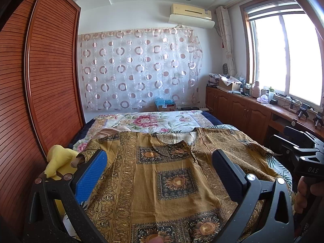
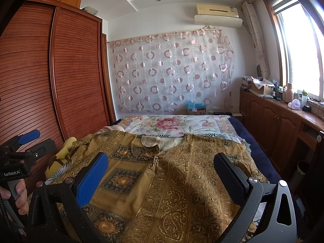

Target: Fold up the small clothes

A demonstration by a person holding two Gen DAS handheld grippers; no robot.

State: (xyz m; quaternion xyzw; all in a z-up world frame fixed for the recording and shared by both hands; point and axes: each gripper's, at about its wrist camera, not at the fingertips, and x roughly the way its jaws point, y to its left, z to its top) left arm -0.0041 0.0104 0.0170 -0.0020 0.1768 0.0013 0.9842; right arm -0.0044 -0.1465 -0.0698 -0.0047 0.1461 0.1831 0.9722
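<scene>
A mustard-brown patterned top (image 1: 162, 174) is laid flat on the bed (image 1: 149, 121), neckline at the far end, hem at the near end under both cams. The front looks partly folded over, w/ a diagonal edge running from the collar down the middle in the right wrist view. The left gripper (image 1: 160, 170) is held w/ jaws spread wide above the middle of the top, nothing pinched. Same for the right gripper (image 2: 162, 174), spread apart over the cloth, nothing gripped.

Edges: the left sleeve is bunched up near a yellow plush toy (image 1: 58, 160) at the bed's left edge. The right sleeve reaches almost to the right edge, where the dark blue bedding (image 2: 261, 154) shows. Far half of the bed is open, only covered by a floral sheet (image 2: 172, 125), so room is there beyond the neckline. The wardrobe (image 1: 40, 81) is tight on the left, and 1 run of low cabinets (image 2: 273, 117) lines the right wall under the window.
</scene>
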